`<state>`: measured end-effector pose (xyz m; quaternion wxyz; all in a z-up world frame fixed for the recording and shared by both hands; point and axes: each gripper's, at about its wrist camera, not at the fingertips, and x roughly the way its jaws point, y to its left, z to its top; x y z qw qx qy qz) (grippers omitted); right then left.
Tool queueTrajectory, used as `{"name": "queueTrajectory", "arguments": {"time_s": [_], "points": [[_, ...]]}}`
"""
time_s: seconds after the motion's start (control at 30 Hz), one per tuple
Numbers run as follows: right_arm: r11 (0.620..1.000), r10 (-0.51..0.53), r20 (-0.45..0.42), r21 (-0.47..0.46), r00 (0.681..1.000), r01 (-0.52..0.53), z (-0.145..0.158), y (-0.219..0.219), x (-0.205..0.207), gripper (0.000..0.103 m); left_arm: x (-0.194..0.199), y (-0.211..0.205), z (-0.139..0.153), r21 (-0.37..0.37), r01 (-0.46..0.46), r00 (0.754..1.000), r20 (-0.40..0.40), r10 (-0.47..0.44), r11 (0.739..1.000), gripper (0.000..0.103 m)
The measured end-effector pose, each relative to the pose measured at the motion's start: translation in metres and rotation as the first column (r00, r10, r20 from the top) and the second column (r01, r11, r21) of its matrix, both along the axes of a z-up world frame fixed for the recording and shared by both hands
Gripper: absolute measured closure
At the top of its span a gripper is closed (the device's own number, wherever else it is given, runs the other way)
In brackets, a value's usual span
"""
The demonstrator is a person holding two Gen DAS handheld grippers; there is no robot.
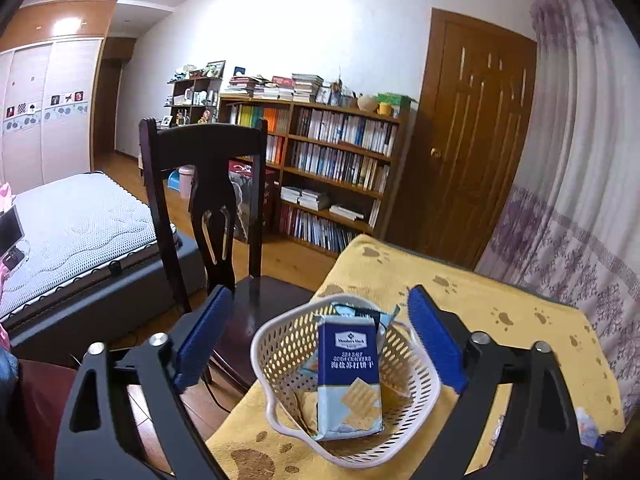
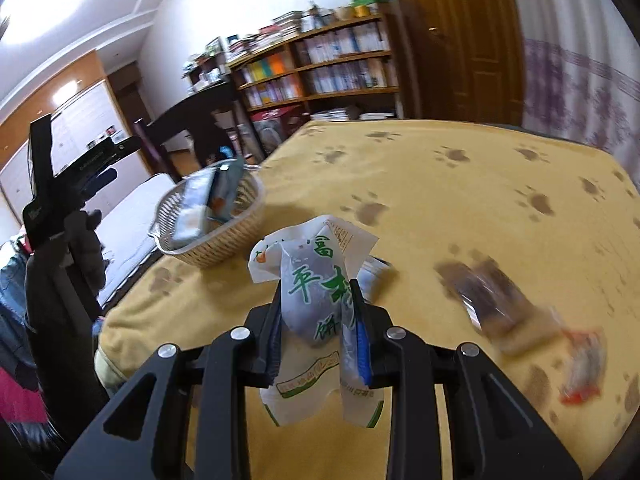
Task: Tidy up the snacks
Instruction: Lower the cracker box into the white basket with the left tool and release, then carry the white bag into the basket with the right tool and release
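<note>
A white perforated basket (image 1: pixel 420 412) sits at the corner of the yellow paw-print table (image 1: pixel 500 300). Inside it stands a blue sea salt soda crackers pack (image 1: pixel 349 372), with another packet (image 1: pixel 360 309) behind it. My left gripper (image 1: pixel 320 312) hovers open above the basket with nothing between its blue pads. In the right wrist view my right gripper (image 2: pixel 317 292) is shut on a white snack packet with green characters (image 2: pixel 316 280), held above the table. The basket (image 2: pixel 236 236) lies ahead and to the left of it, and the left gripper (image 2: pixel 92 172) is beyond that.
A brown snack pack (image 2: pixel 492 300) and a red-and-white wrapper (image 2: pixel 584 364) lie blurred on the table at the right. Another white packet (image 2: pixel 374 276) lies behind the held one. A dark wooden chair (image 1: pixel 208 184) stands by the table's left edge, with a bed and bookshelf beyond.
</note>
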<state>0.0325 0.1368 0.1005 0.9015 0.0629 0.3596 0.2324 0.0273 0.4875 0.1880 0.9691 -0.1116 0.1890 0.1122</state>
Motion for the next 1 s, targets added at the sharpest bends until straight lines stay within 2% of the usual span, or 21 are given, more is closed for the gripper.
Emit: {"name": "queueTrajectory", "arguments": {"time_s": [0.2, 0.33, 0.53, 0.8, 1.0], "points": [[0.997, 0.077, -0.033, -0.006, 0.996, -0.077, 0.008, 0.055, 0.036, 0.074, -0.011, 0.007, 0.009, -0.004, -0.022, 0.999, 0.037, 0.022, 1.0, 0.008], [0.992, 0.106, -0.025, -0.065, 0.994, -0.108, 0.017, 0.095, 0.061, 0.074, -0.015, 0.011, 0.015, 0.002, -0.018, 0.998, 0.056, 0.017, 1.0, 0.006], [0.983, 0.132, -0.016, -0.126, 0.991, -0.133, 0.024, 0.147, 0.093, 0.074, -0.021, 0.022, 0.02, -0.051, -0.026, 0.996, 0.082, 0.03, 0.998, 0.006], [0.955, 0.133, -0.029, -0.262, 0.991, -0.136, -0.003, 0.202, 0.128, 0.074, -0.02, 0.023, 0.018, -0.051, -0.029, 0.995, 0.092, 0.033, 0.998, 0.006], [0.95, 0.131, -0.047, -0.279, 0.99, -0.139, -0.014, 0.217, 0.14, 0.074, -0.022, 0.03, 0.016, -0.071, -0.047, 0.994, 0.098, 0.054, 0.996, 0.006]]}}
